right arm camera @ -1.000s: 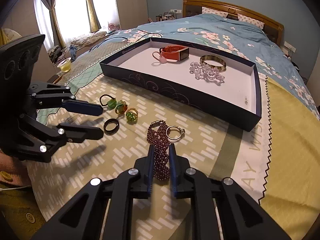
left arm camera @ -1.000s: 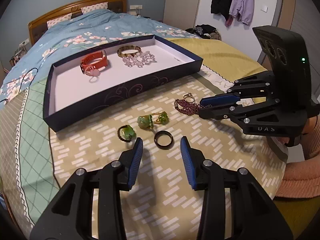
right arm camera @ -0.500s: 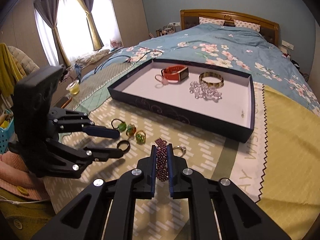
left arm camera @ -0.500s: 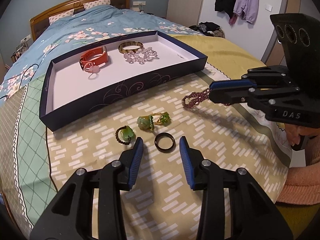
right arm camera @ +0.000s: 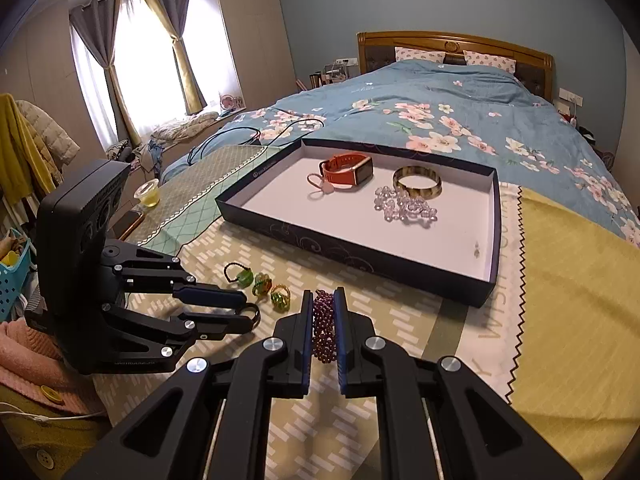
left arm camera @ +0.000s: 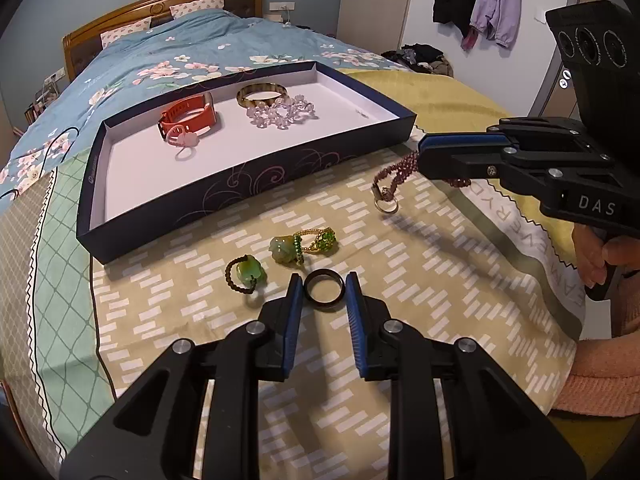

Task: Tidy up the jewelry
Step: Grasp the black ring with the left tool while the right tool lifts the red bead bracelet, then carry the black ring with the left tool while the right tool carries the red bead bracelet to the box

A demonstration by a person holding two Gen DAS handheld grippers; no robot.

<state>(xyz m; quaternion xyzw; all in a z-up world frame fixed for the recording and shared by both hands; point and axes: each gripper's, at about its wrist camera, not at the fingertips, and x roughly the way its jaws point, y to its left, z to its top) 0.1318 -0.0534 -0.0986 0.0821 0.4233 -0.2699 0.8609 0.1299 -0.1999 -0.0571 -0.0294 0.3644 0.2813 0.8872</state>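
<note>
My right gripper is shut on a purple bead bracelet and holds it in the air above the cloth; in the left wrist view the bracelet hangs from it with a silver ring at its end. My left gripper is open, low over the cloth, its fingers either side of a black ring. A green stone ring and two green beaded rings lie just beyond. The dark jewelry tray holds an orange watch, a bangle and a clear bead bracelet.
The tray lies on a patterned cloth at the foot of a bed with a blue floral quilt. A pink garment lies at the right edge. A small cup and a blue basket stand to the left.
My right gripper has lifted the purple bracelet off the cloth and carried it up toward the tray. My left gripper has moved forward so its fingers straddle the black ring.
</note>
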